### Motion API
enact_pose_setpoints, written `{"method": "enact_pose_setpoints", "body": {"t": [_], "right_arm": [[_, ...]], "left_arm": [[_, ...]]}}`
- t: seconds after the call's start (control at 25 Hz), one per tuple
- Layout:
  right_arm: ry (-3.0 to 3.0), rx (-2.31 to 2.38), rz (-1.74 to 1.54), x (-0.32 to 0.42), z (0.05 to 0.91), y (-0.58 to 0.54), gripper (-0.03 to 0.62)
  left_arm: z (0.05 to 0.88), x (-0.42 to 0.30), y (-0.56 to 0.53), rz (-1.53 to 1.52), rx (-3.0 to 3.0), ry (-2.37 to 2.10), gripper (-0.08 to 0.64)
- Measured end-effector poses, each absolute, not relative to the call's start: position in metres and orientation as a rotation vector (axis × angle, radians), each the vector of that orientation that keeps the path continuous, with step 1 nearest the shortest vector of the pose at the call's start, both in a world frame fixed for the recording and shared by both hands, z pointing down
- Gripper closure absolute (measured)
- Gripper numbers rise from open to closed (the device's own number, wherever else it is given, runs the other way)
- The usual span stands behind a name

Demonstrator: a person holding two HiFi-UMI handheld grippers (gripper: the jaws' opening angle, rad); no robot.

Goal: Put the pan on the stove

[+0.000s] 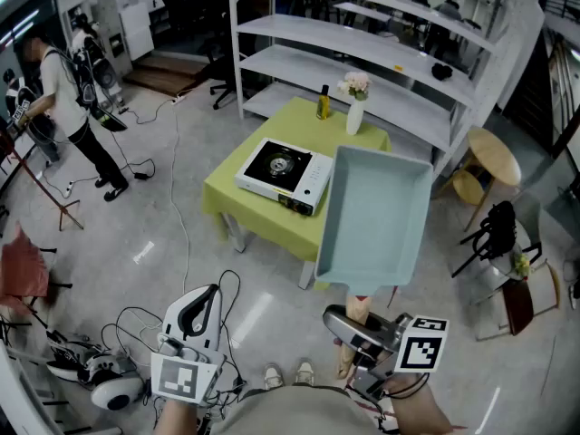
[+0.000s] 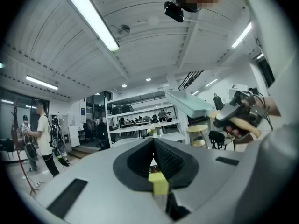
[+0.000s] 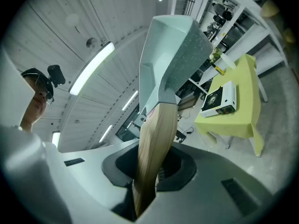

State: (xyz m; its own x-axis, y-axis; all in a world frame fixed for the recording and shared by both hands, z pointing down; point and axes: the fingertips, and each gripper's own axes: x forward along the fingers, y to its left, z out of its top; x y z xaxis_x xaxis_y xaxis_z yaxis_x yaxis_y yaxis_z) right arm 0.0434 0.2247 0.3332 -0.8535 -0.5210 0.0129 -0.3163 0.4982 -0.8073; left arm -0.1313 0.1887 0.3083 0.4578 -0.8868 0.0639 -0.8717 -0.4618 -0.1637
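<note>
A table (image 1: pixel 237 205) under a yellow-green cloth stands ahead. The pale blue pan (image 1: pixel 376 216) hangs in the air beside it, apart from the stove (image 1: pixel 283 175) on top, its wooden handle (image 3: pixel 154 139) pinched in the right gripper (image 3: pixel 148 178). The left gripper (image 2: pixel 154 164) is closed and empty.

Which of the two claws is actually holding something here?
The right claw: its jaws clamp the wooden handle of the light blue pan. The left claw has its jaws together with nothing between them.
</note>
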Motion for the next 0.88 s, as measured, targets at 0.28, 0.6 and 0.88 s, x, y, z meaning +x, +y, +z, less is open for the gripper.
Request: {"method": "enact_pose_setpoints", "body": {"t": [0.28, 0.6, 0.88], "right_arm": [[2.535, -0.756, -1.271, 0.072, 0.331, 0.240, 0.526], [2.537, -0.752, -1.306, 0.092, 0.340, 0.240, 0.525], [2.566, -0.724, -1.329, 0.104, 0.349, 0.234, 0.526]], "left_arm": [[0.293, -0.103, 0.210, -0.159, -2.591, 1.537, 0.554], [0.297, -0.092, 0.213, -0.164, -2.560, 1.593, 0.554], [0.303, -0.079, 0.216, -0.160, -2.535, 1.640, 0.554]]}}
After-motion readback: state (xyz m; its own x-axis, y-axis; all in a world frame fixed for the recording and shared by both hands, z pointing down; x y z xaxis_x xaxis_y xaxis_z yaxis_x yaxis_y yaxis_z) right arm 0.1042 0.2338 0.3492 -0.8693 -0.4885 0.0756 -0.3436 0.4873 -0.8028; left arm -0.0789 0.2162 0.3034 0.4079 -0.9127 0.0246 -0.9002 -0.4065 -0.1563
